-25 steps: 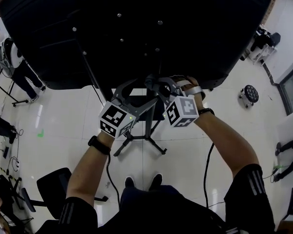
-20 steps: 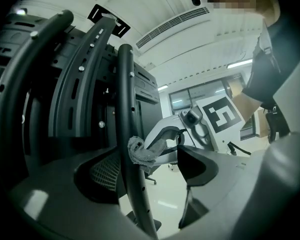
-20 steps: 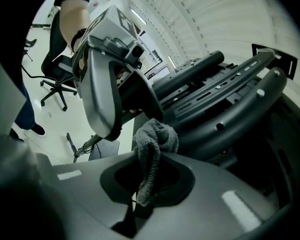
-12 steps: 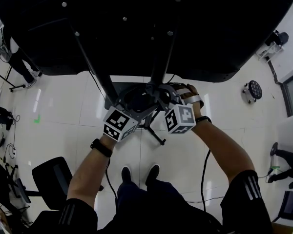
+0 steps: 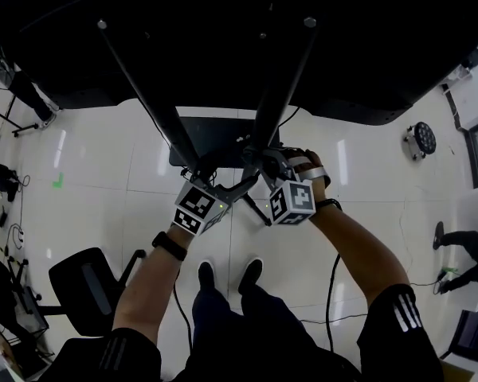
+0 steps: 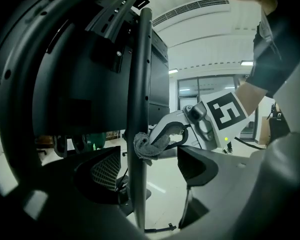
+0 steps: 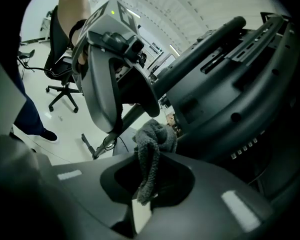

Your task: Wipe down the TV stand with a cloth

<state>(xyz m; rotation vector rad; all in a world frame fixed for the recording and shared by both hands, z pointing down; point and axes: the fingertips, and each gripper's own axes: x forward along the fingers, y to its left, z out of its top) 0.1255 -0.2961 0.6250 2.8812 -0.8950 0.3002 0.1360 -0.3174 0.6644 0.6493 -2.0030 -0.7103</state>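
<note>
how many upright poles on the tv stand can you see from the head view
2. The left pole slants down toward the left gripper; the right pole comes down toward the right gripper. The black panel above may hide others.

Head cam: up high, aimed steeply down past TV (image 5: 223, 54) back to floor (image 5: 103, 157). Left gripper view: low, jammed against stand pole (image 6: 139, 109), looking across at right gripper (image 6: 162, 140). Right gripper view: super close on cloth (image 7: 152, 149), looking back. Both catch pole, cloth.
</note>
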